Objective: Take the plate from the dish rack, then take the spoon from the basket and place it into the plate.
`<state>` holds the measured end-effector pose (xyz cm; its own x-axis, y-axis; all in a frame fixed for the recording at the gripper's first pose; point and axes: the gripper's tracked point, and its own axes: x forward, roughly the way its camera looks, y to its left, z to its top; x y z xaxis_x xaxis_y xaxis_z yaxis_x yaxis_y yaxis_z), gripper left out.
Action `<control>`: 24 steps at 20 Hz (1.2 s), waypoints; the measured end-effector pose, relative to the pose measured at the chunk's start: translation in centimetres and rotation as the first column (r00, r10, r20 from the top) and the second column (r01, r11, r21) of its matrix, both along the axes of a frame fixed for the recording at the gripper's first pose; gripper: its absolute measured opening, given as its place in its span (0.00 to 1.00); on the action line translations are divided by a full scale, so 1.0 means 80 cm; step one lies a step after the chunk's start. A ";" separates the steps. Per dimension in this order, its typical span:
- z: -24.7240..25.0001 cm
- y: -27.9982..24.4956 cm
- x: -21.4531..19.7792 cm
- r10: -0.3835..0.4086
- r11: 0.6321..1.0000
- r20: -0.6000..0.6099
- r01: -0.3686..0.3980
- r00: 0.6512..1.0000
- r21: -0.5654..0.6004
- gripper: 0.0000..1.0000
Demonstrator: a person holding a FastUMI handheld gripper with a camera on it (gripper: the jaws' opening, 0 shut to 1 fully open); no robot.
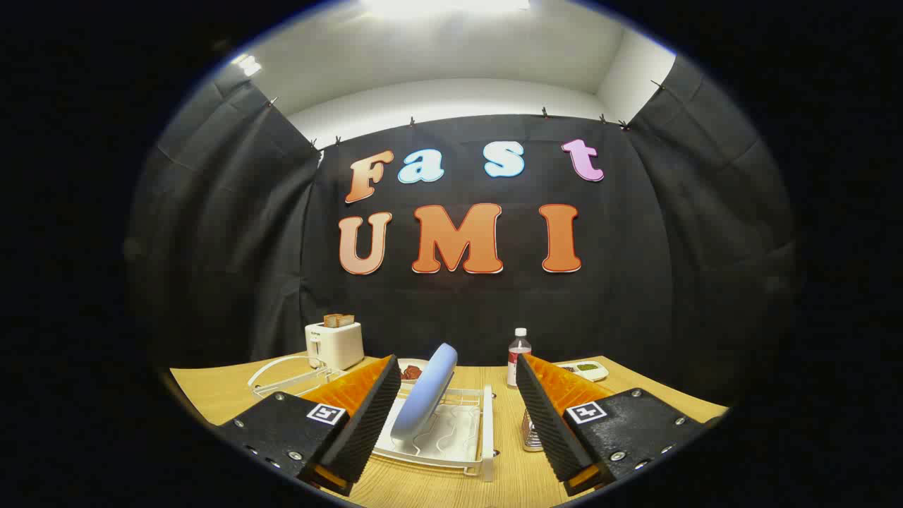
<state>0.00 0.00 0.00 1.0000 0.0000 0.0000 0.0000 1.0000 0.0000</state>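
Gripper (457, 416) fingers apart, hiding basket (532, 434) mostly; dish rack (451, 430) left side and white tray (585, 368) partly covered.

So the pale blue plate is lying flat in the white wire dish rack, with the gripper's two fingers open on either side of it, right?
Not quite. In the gripper view the pale blue plate stands on its edge, leaning, in the white wire dish rack, not lying flat. The rest holds: the gripper is open, its fingers apart on either side of the plate and not touching it.
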 end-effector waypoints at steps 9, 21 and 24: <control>0.009 0.005 0.003 0.023 1.000 0.006 -0.023 1.000 0.017 0.98; 0.048 0.049 0.047 0.152 0.988 -0.071 -0.153 0.986 -0.009 0.98; 0.055 0.053 0.065 0.160 0.986 -0.119 -0.164 0.980 -0.024 0.98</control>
<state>5.22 4.27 4.37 0.9799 0.1597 -0.1195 -0.1636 0.9862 -0.0236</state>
